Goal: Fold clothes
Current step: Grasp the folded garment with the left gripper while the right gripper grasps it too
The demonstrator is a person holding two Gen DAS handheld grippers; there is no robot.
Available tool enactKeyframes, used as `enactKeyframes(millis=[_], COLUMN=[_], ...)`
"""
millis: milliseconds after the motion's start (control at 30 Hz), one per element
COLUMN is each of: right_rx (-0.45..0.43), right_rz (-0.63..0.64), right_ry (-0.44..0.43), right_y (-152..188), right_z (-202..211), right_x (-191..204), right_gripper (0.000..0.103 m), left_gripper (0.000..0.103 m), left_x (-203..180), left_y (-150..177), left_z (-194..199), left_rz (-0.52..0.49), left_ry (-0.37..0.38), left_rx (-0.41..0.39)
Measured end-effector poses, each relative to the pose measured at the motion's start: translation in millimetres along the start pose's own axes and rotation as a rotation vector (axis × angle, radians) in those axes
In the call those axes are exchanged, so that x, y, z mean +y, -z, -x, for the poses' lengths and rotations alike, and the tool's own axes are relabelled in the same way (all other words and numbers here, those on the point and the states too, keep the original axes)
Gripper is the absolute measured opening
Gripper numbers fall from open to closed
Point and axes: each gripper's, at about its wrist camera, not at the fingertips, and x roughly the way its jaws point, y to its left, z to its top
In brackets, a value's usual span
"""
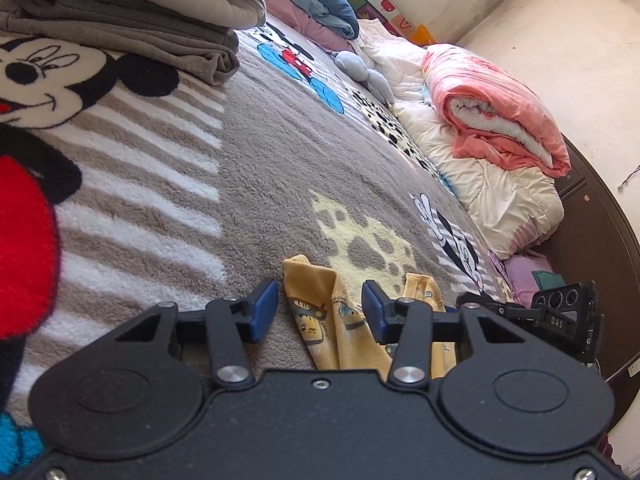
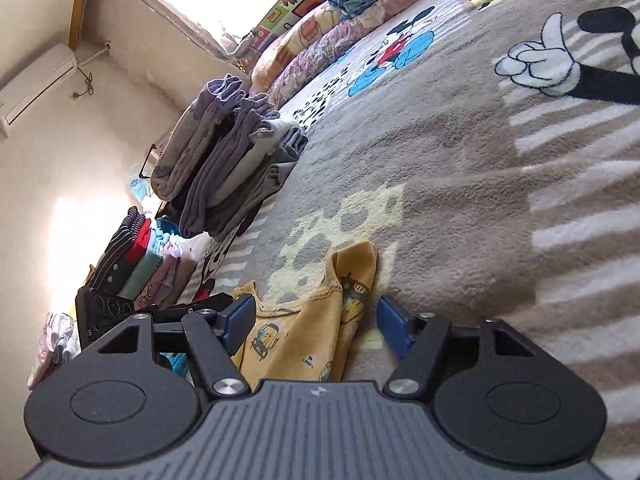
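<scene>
A small yellow garment [image 1: 320, 320] with cartoon car prints lies crumpled on the grey cartoon-mouse blanket [image 1: 260, 152]. My left gripper [image 1: 319, 312] hovers low over one end of it, its blue pads on either side of a fold with gaps showing, so it is open. In the right wrist view the same yellow garment [image 2: 304, 328] lies between the blue pads of my right gripper [image 2: 316, 324]. The right-hand pad stands clear of the cloth, so this gripper is open too. Each gripper's black body shows at the edge of the other's view.
A stack of folded grey clothes [image 1: 132, 12] sits at the blanket's far left, and again [image 2: 228, 160] beside a row of folded coloured clothes [image 2: 140, 256]. A rolled pink-and-white quilt [image 1: 496, 116] and pillows [image 1: 320, 4] line the far side. A dark wooden bed edge [image 1: 592, 232] runs at right.
</scene>
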Motion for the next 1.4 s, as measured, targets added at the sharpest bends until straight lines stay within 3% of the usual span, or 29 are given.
enactKeyframes(millis=[267,367,500,600,933,1133,1233,1400], right_rx=[0.004,0.001,-0.009,-0.035,-0.219,-0.311,-0.357,-0.385], right_rz=[0.024,0.003,0.039,0.070,0.178,0.262,0.343,0.450], right_ry=[-0.032,-0.028,-0.005,-0.001,-0.090,-0.091,-0.071,-0.031], right_y=[-10,-12,-9,-7,15,61,89,129], right_z=[-12,-14,-15,-11,50,101,125,151], right_x=[-12,-17,-12,-7,35,77,99,126], right_gripper=[0.054,0.039,0.019,0.013,0.013,0.013,0.013,0.013], left_gripper=[0.034,0.027,0.010,0.007,0.006,0.006,0.006,0.006], left_x=[3,1,-1,-9,-67,-102,-124,-138], left_y=[0,1,3,5,42,80,110,156], left_z=[-5,-5,-3,5,70,111,131,159], left_rz=[0.006,-0.003,-0.019,-0.057,-0.216,-0.311,-0.416,-0.478], left_ry=[0.005,-0.012,-0.016,0.003,0.078,0.072,0.035,-0.014], left_rx=[-0.003,-0.010,-0.022,-0.057,-0.236,-0.315,-0.321,-0.336])
